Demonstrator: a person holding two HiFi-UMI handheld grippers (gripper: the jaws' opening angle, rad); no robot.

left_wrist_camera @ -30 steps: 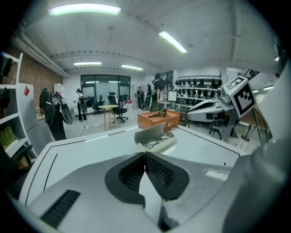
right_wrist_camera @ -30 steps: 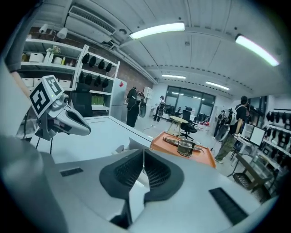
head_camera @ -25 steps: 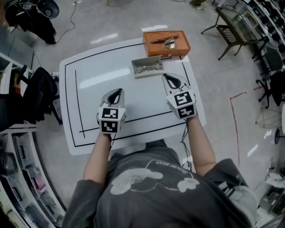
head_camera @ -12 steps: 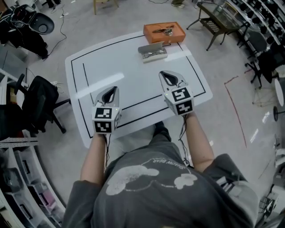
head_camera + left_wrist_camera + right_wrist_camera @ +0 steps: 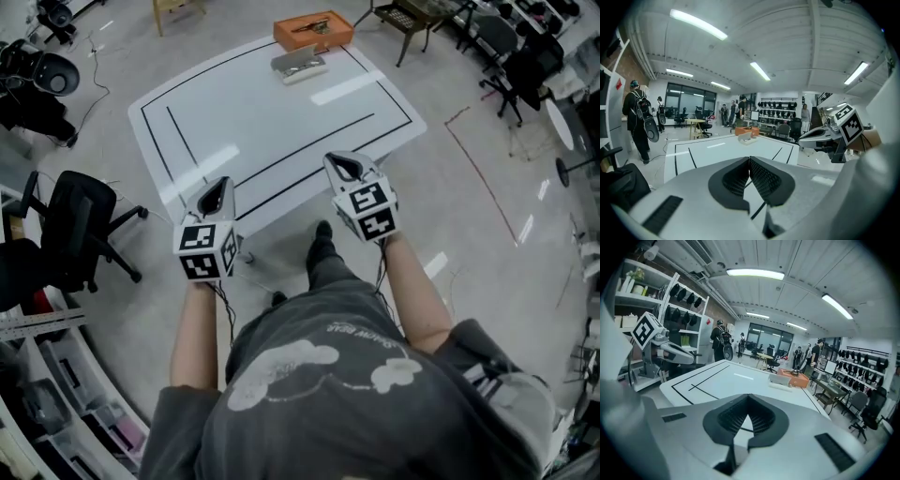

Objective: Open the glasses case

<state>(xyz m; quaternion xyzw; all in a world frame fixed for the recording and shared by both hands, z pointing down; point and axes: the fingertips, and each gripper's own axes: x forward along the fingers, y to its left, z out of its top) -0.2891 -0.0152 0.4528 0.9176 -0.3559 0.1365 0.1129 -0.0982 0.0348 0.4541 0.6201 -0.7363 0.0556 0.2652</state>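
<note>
left gripper (image 5: 217, 195): closed, empty | right gripper (image 5: 347, 167): closed, empty | case (image 5: 298, 64): well apart from both | advice: approach, spread jaws before contact, steady base.

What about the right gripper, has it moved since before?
Yes. The right gripper pulled back toward the person: from over the white table, near the glasses case, to the table's near edge.

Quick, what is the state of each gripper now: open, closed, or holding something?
Left gripper: closed, jaws together, holding nothing.
Right gripper: closed, jaws together, holding nothing.
</note>
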